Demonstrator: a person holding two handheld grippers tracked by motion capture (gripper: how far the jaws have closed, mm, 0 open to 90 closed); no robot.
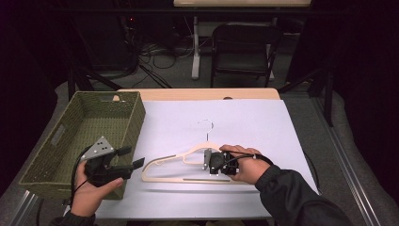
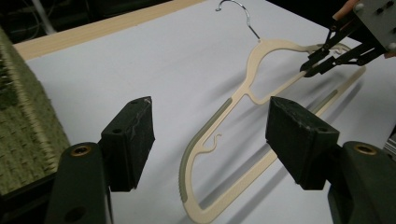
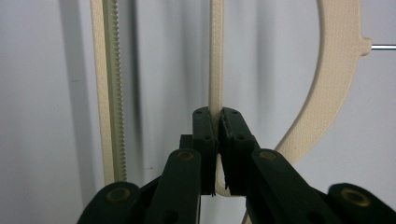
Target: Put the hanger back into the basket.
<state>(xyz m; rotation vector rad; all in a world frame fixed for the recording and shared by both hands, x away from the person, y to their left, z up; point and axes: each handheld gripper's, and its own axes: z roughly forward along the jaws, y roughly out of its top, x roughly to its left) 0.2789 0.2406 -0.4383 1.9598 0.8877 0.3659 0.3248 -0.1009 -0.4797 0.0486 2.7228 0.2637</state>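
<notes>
Hanger (image 1: 188,165) lies flat on the white table (image 1: 263,127), right gripper (image 3: 217,122) pinching its thin bar; left gripper (image 2: 210,135) hovers wide open beside the basket (image 1: 70,141).

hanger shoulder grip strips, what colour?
Grey-green ribbed strips set into the cream plastic clothes hanger; clearest in the left gripper view.

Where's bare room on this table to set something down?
Free: the white sheet beyond the hanger, up to the wooden edge, and the strip right of the hook. Crowded: the near side, between basket, left hand-held gripper and right hand-held gripper.
</notes>
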